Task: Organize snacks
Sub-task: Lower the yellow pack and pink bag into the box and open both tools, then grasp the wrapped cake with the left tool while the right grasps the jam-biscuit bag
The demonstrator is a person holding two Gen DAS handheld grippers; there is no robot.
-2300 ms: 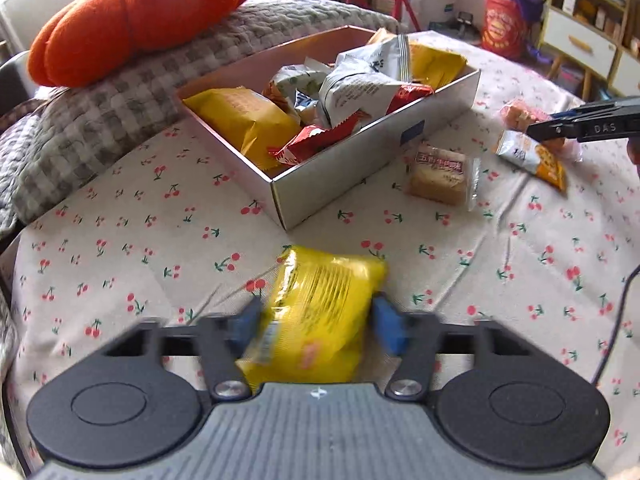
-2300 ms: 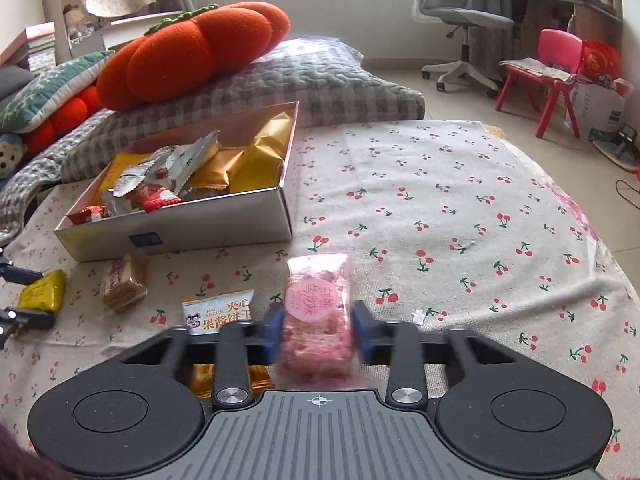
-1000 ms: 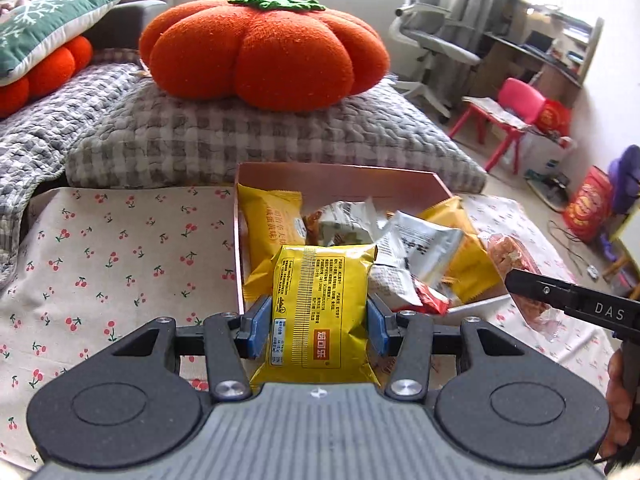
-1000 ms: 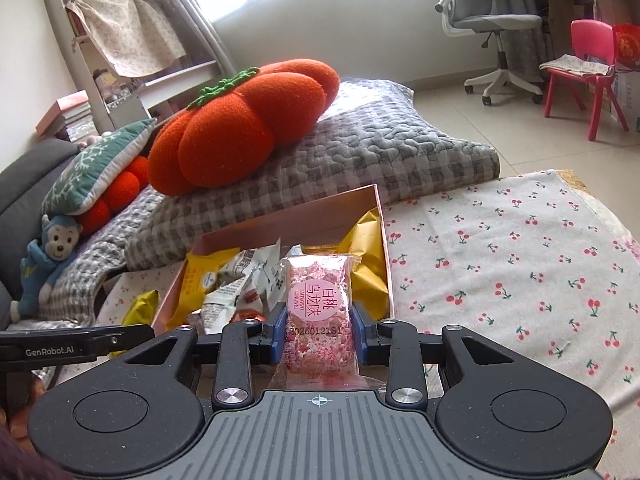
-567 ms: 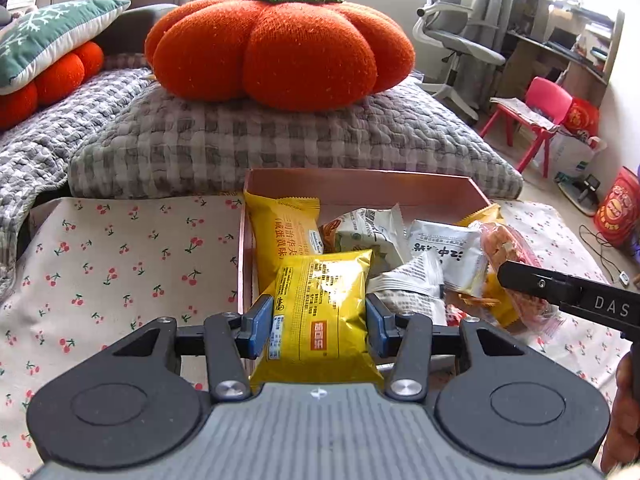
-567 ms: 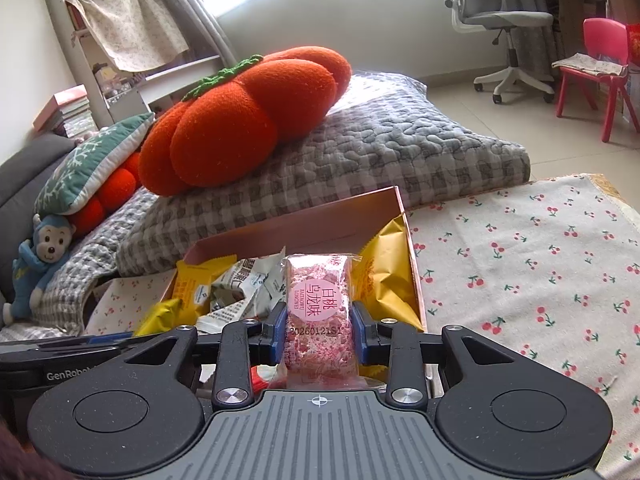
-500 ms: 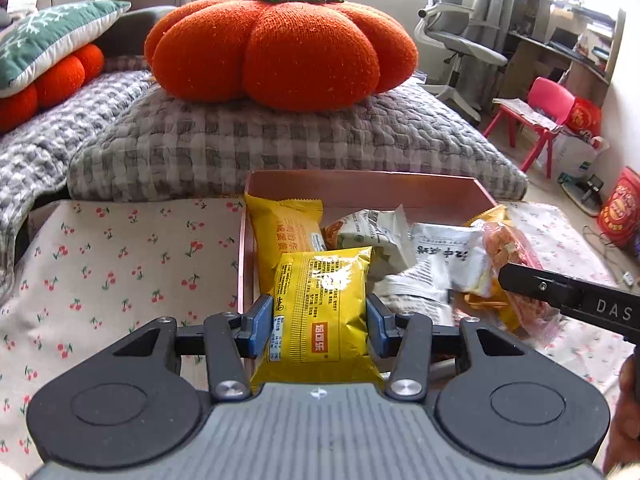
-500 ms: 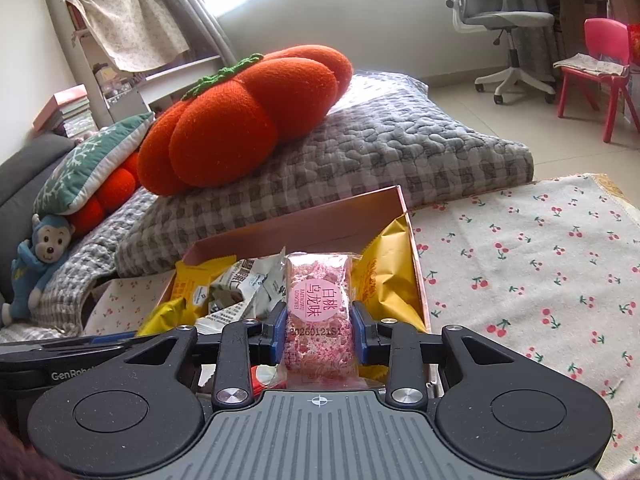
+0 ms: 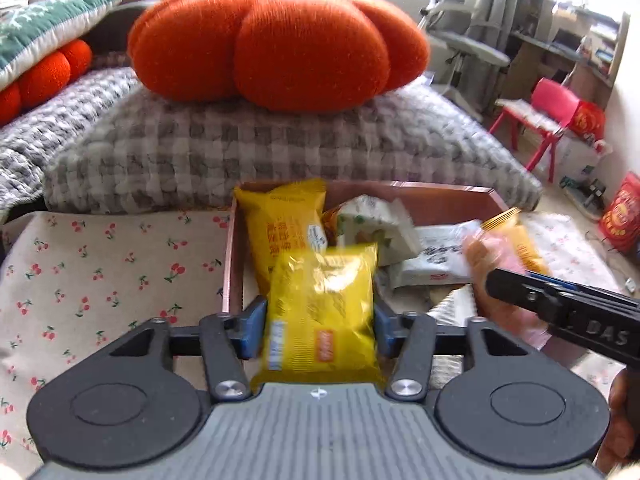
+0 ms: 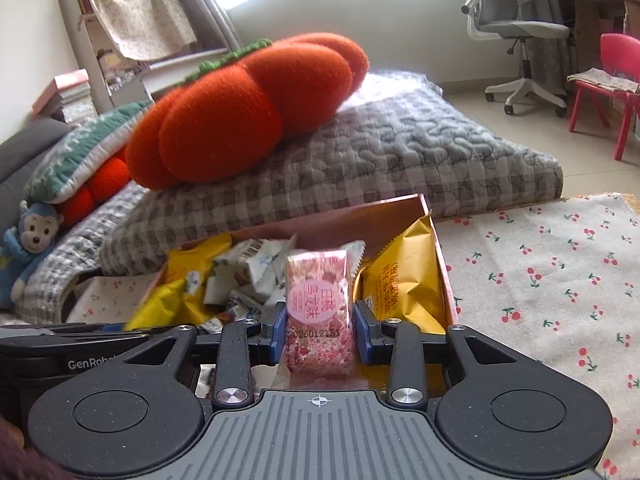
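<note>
The left tongs [image 9: 320, 330] were clamped on a yellow snack packet [image 9: 322, 312], its blue pads pressing both sides, and held it above the near left part of an open cardboard box [image 9: 440, 196]. The packet looked blurred. The right tongs [image 10: 319, 330] were clamped on a pink snack bar [image 10: 318, 312] in clear wrap, held upright over the near edge of the same box. Inside the box lay a larger yellow bag [image 9: 286, 228] along the left wall, white wrappers [image 9: 376, 226] in the middle and a gold pouch [image 10: 404, 276] against the right wall. The box sat on a cherry-print cloth [image 9: 108, 256]. Behind it lay a grey checked cushion [image 9: 260, 140] with an orange pumpkin pillow [image 9: 280, 44] on top. A blue monkey toy [image 10: 28, 248] sat at the far left of the right wrist view.
</note>
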